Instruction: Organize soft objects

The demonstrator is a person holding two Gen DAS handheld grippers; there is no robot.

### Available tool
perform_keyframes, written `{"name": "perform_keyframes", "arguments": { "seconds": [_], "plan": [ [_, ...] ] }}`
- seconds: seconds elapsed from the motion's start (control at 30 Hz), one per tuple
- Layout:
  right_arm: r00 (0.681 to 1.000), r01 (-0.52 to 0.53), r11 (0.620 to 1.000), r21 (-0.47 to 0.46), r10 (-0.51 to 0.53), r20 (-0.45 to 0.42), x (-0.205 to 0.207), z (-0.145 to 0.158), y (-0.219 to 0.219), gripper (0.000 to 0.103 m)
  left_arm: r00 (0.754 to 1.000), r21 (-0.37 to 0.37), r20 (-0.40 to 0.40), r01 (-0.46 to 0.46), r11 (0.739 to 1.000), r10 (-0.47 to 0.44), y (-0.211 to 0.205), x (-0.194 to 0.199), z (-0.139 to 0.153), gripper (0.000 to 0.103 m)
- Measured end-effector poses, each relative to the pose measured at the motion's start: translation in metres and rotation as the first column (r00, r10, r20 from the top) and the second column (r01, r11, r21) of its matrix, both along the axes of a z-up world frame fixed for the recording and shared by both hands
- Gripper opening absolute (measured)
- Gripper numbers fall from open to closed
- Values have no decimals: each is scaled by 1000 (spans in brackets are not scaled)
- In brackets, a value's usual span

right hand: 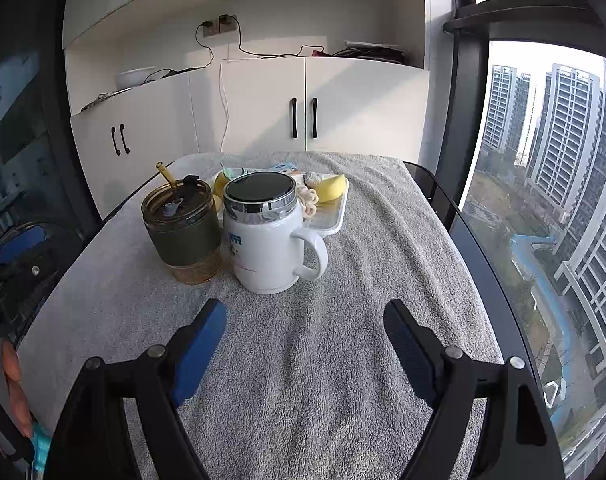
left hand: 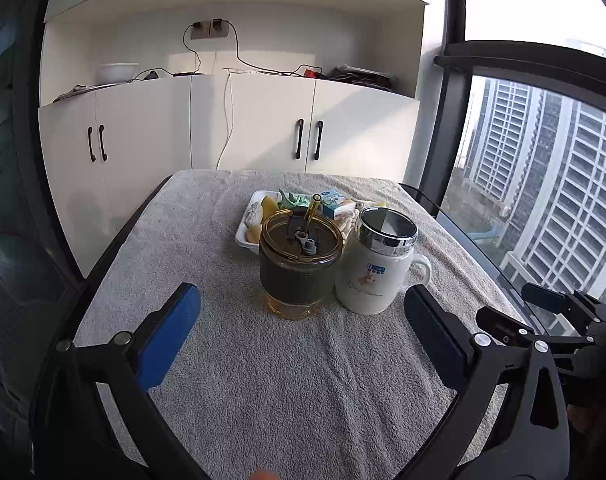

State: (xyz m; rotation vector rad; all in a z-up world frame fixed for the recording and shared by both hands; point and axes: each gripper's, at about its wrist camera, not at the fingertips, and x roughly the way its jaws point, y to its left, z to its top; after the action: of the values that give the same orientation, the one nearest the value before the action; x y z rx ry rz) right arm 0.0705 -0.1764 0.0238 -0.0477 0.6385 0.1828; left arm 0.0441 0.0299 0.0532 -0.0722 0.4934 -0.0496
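Approach with both the left claw and right claw spread and empty should pass around the amber tumbler and white mug, since the soft objects lie in the white tray behind them on the towel-covered worktop.

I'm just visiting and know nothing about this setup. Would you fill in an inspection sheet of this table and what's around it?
Surface: grey towel covers the table.
Job's things: white tray at the far end holds soft toys, among them a yellow banana shape and a small box.
Clutter: amber glass cup with a straw and a white lidded mug stand side by side in front of the tray.
Grippers: left tool open, empty; right tool open, empty.
Cables: wires run from a wall socket across the cabinet shelf.
Surroundings: white cabinets; window facing tower blocks.
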Motion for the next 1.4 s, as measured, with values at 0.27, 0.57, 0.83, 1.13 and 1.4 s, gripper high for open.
{"name": "perform_keyframes", "arguments": {
  "seconds": [0.27,0.57,0.83,1.13,1.4],
  "plan": [
    [995,60,998,-4,-59,85,-24,20,14,84,998,48,16,-68,997,67,-14,-12,11,103],
    [992,103,994,-28,-101,82,-27,22,16,84,992,101,-7,-126,987,127,-19,-14,14,103],
    [991,106,994,-33,-103,81,-27,21,15,84,990,99,-30,-133,986,137,-20,-13,11,103],
    [992,102,994,-35,-99,73,-25,19,14,84,988,122,-54,-138,983,146,-24,-7,5,103],
    [992,107,993,-41,-104,69,-25,19,14,84,985,118,-68,-151,981,160,-22,-1,3,103]
  ]
}}
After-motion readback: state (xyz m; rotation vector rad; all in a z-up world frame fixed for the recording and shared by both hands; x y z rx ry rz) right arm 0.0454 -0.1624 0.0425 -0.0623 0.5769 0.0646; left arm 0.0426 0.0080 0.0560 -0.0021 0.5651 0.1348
